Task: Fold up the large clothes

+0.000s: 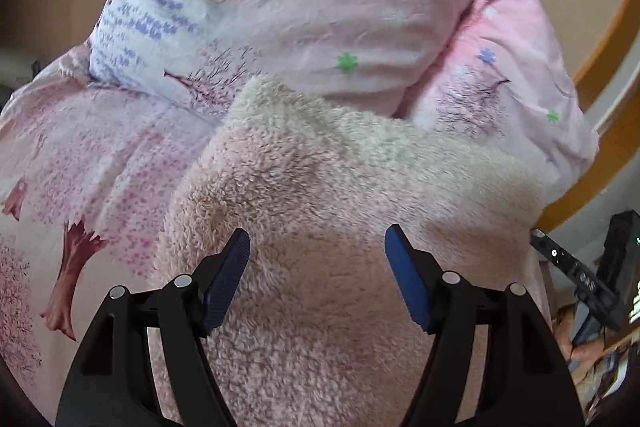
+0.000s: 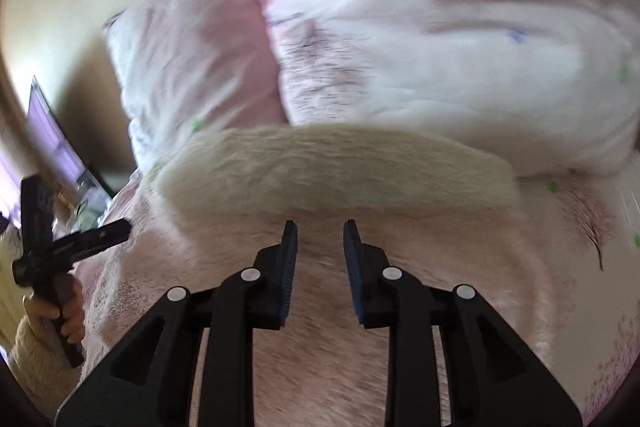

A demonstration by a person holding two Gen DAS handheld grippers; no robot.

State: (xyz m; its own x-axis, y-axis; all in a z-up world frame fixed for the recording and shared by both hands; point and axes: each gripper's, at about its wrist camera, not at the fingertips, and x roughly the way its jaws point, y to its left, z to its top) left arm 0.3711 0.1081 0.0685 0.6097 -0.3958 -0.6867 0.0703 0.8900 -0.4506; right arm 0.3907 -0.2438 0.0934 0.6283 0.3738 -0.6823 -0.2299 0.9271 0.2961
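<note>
Two grippers hung over a pink fleece garment spread on the bed, its cream band toward the pillows at the head edge. The left gripper stood released, jaws wide apart above the pile, nothing between them. The right gripper stood with a narrow gap between its jaws; through the blur no fold seemed pinched there. A hand at the bed's left edge held the other tool.

fleece garment on bedsheet; pillows behind garment; both grippers over garment
</note>
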